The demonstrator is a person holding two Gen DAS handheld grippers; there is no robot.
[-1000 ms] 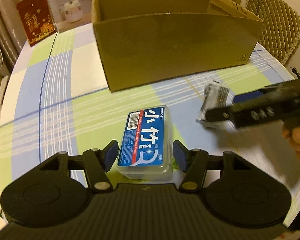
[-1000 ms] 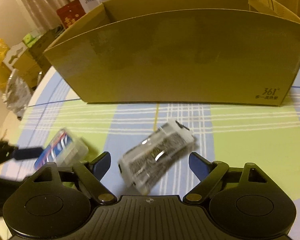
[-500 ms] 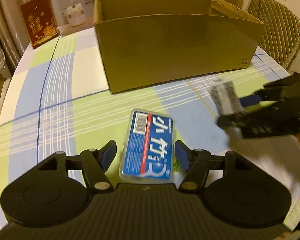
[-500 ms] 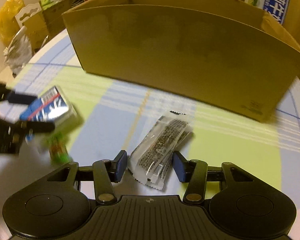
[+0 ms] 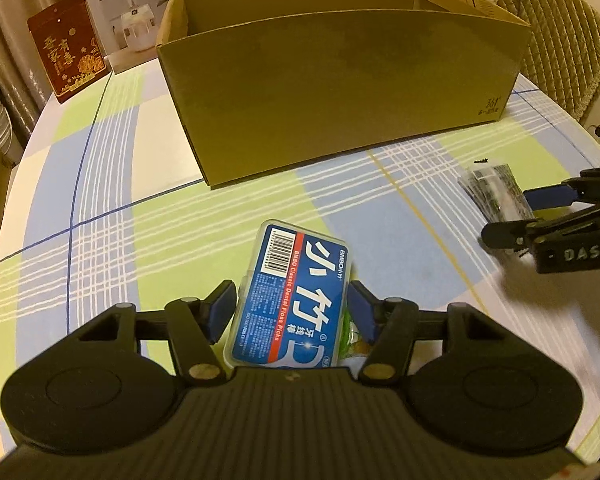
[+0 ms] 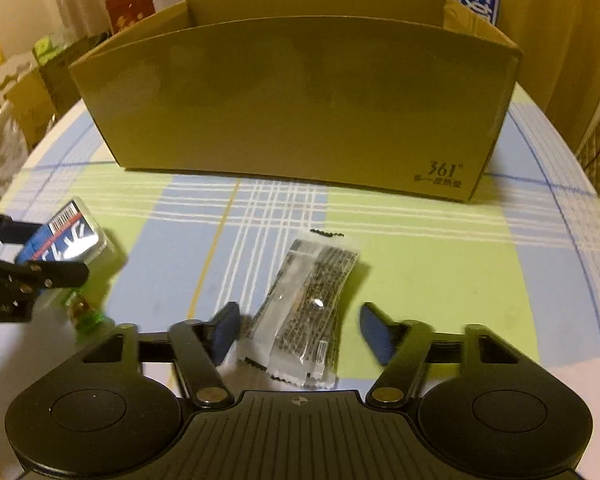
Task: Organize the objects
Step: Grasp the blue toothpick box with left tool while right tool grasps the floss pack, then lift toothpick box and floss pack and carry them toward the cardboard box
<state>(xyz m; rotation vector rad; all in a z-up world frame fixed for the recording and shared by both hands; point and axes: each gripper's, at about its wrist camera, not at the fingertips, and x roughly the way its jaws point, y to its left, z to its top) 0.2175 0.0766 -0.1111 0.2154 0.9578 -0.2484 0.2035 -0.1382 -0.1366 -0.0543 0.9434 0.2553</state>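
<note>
The left gripper [image 5: 292, 310] clamps its fingers on a blue-labelled floss pick box [image 5: 292, 300], raised above the checked tablecloth [image 5: 120, 208]. The right gripper [image 6: 296, 330] stands wide around a clear packet [image 6: 306, 312] lying on the cloth, its left pad just beside the packet. An open cardboard box [image 6: 300, 100] stands behind both.

Surface: round table [image 5: 112, 184] under a plaid cloth of blue, green and white.
Centre back: open cardboard box [image 5: 340, 92], "361°" printed low on its front.
Far edge: red gift box [image 5: 70, 62]; white humidifier box [image 5: 120, 20].
Near box: clear snack packet [image 6: 306, 312]; green candy wrapper [image 6: 86, 314].
</note>
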